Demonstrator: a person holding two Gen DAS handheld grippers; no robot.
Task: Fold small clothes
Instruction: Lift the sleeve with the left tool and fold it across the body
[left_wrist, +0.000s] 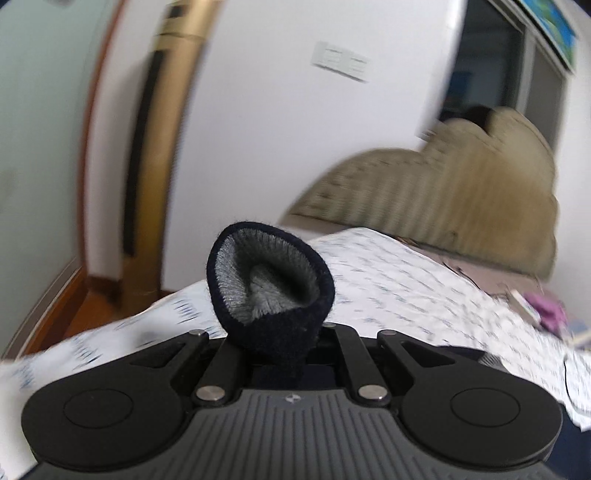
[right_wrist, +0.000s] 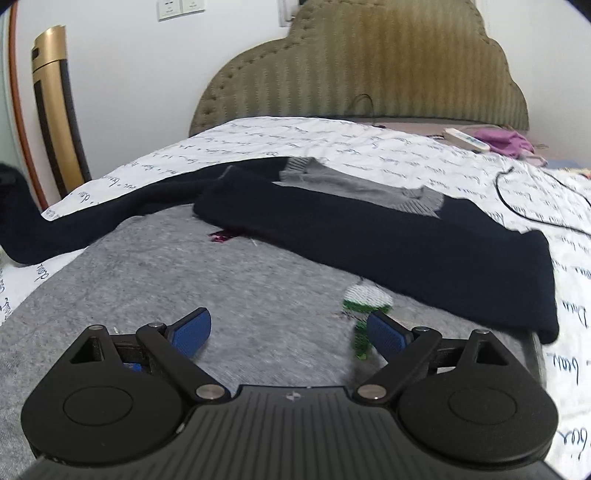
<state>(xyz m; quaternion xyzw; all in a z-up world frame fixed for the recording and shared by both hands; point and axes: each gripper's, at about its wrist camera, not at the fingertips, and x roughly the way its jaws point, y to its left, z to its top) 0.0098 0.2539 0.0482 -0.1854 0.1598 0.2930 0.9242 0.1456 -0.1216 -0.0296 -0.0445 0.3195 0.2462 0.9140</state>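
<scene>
**Fold only partly made: one sleeve lifted, the other already across**

The left hand-held gripper is clamped on the cuff of a navy sleeve, its grey-lined opening standing up above the jaws and raised off the bed sheet. The left wrist view is blurred, so how high it is carried is hard to judge.

In the right wrist view the sweater lies spread on the bed, grey body nearest, collar at the far side toward the headboard. One navy sleeve is laid across the chest from the right. The other navy sleeve trails off to the left edge, probably the one the left gripper holds.

The right hand-held gripper hangs low over the grey body with its blue pads spread wide and nothing between them.

Left to do, as I judge it: bring the left sleeve over, then fold the body up
</scene>
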